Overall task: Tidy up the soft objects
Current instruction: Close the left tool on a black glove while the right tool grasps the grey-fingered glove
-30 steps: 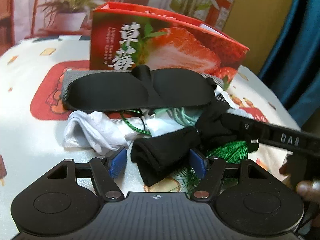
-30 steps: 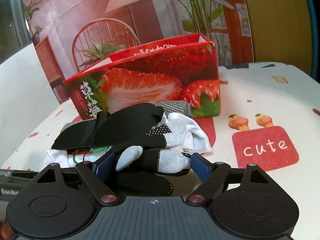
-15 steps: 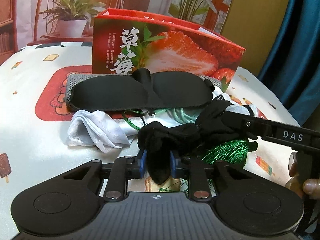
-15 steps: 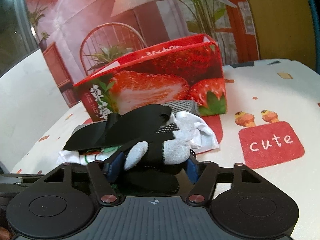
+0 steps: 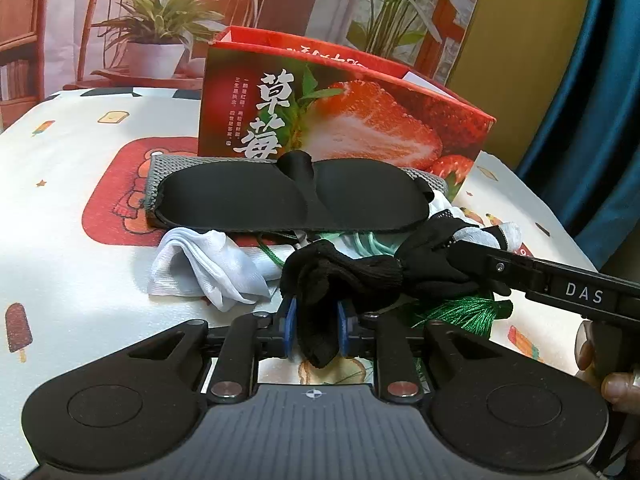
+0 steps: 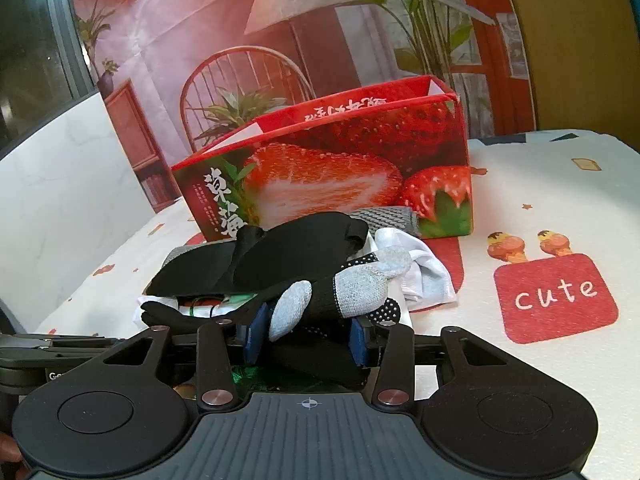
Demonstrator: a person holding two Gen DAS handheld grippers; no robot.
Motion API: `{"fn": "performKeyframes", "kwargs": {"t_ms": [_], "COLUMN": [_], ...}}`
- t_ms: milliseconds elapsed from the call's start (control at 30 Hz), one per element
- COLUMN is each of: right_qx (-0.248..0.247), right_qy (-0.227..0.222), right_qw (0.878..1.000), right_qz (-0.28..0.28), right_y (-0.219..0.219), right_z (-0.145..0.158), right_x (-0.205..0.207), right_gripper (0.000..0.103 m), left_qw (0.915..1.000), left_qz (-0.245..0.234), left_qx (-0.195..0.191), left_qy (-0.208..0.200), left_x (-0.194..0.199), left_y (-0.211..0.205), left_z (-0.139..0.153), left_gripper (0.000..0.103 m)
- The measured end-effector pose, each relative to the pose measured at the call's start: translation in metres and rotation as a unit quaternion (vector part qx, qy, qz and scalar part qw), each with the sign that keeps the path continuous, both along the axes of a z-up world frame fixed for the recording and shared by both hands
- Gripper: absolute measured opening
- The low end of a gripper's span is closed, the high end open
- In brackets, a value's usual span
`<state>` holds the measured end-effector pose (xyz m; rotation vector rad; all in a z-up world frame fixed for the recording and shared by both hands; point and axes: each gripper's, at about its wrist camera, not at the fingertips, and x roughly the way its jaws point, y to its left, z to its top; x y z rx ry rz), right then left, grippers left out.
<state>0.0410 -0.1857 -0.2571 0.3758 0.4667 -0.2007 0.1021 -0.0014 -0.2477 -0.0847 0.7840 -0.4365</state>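
Socks and other soft things lie in a heap on the patterned tablecloth [image 5: 60,208], just in front of the red strawberry box [image 5: 344,120]. My left gripper [image 5: 316,326] is pressed together on a black sock [image 5: 340,276]; the blue pads [image 5: 289,326] squeeze its lower end, and a short tip of it hangs below them. My right gripper [image 6: 306,336] pinches a black and grey sock [image 6: 352,292] with white grip dots, and its pads [image 6: 358,340] are closed on the bundle from both sides. In the left view I see the right gripper [image 5: 472,268] coming in from the right side, with its fingers buried in the dark cloth, touching the black sock that I hold. On top of the heap rests a black sleep mask [image 5: 288,200], and under it a grey knitted cloth [image 5: 160,168] lies against the box. A white sock [image 5: 208,268] is at the left edge of the heap, near my left gripper but not touching it. A green tassel [image 5: 460,312] lies on the tablecloth under the right gripper. The box is open on top, and I cannot tell what is inside.
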Motion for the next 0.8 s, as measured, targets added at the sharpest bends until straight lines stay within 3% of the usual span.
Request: {"fn": "performKeyframes", "kwargs": {"t_ms": [267, 533, 733, 800], "right_qx": [0.002, 0.007, 0.009, 0.008], "right_qy": [0.0, -0.008, -0.008, -0.007], "right_qw": [1.0, 1.0, 1.0, 1.0], "right_qz": [-0.006, 0.01, 0.006, 0.004], "right_y": [-0.0025, -0.0002, 0.0008, 0.0013], "right_z": [-0.0005, 0.0007, 0.0013, 0.0012], "right_x": [-0.0017, -0.0023, -0.0037, -0.0035], "right_gripper": [0.048, 0.032, 0.033, 0.037], "left_qw": [1.0, 0.9999, 0.9999, 0.9999], "left_qz": [0.004, 0.006, 0.005, 0.007], "left_qx": [0.004, -0.001, 0.0, -0.001], "left_qy": [0.003, -0.011, -0.01, -0.009], "left_x": [0.0, -0.005, -0.0064, -0.0061], "left_y": [0.0002, 0.0027, 0.003, 0.0035], "left_z": [-0.0012, 0.0053, 0.0053, 0.005], "left_gripper": [0.022, 0.02, 0.02, 0.02]}}
